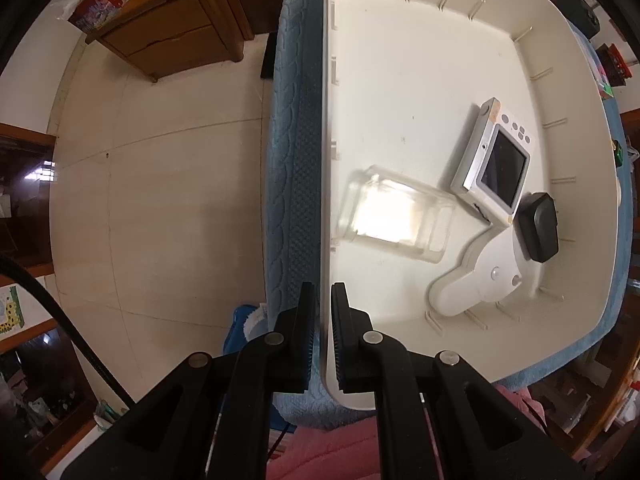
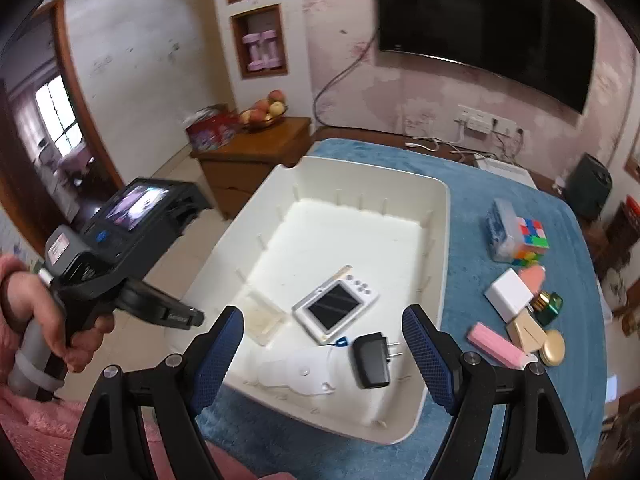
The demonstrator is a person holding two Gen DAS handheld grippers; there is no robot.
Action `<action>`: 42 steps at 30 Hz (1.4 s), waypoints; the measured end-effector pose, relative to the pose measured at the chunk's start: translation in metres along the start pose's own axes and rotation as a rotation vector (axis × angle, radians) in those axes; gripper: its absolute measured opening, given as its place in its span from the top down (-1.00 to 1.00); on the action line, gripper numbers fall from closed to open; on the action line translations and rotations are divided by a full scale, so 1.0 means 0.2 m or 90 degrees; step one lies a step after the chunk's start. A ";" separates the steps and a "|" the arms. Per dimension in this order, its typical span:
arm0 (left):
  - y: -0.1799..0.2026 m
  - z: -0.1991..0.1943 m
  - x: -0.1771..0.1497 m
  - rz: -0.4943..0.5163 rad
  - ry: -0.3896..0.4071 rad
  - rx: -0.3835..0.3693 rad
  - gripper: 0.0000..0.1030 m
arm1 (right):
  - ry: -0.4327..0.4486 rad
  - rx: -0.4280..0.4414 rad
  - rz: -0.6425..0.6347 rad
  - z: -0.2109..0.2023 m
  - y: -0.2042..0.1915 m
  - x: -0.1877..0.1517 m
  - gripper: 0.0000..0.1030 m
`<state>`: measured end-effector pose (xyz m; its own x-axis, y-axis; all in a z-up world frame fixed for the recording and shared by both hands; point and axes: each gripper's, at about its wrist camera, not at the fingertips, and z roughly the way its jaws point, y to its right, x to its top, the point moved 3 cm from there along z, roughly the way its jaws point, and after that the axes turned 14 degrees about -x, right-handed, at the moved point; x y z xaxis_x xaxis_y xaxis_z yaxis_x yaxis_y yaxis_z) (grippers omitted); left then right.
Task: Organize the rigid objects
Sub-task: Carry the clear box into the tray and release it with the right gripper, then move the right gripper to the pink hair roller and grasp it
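A white plastic bin (image 1: 400, 32) (image 2: 440, 216) sits on a blue cloth. Inside lie a clear plastic box (image 1: 396, 214) (image 2: 262, 316), a silver camera (image 1: 494, 160) (image 2: 334, 306), a black charger (image 1: 538, 226) (image 2: 372, 360) and a white curved device (image 1: 476, 280) (image 2: 296, 372). My left gripper (image 1: 323, 332) is shut on the bin's left wall near its front corner. My right gripper (image 2: 323, 356) is open and empty, above the bin's near end.
Loose items lie on the cloth right of the bin: a Rubik's cube (image 2: 530, 240), a white adapter (image 2: 508, 294), a pink bar (image 2: 498, 344), a green bottle (image 2: 550, 306), a gold compact (image 2: 552, 346). A wooden cabinet (image 2: 256, 156) stands left.
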<state>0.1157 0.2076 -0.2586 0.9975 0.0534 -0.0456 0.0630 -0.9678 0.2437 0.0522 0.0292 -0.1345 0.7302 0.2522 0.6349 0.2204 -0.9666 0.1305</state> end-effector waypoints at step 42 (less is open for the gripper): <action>-0.03 0.03 0.10 -0.142 0.006 0.032 0.75 | -0.203 -0.083 0.285 0.77 0.91 -0.28 -0.59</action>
<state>0.1353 0.2137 -0.2679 0.9595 0.2690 -0.0841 0.2802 -0.9429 0.1801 0.1505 -0.1544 -0.2643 0.8977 -0.2018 0.3917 -0.2222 -0.9750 0.0070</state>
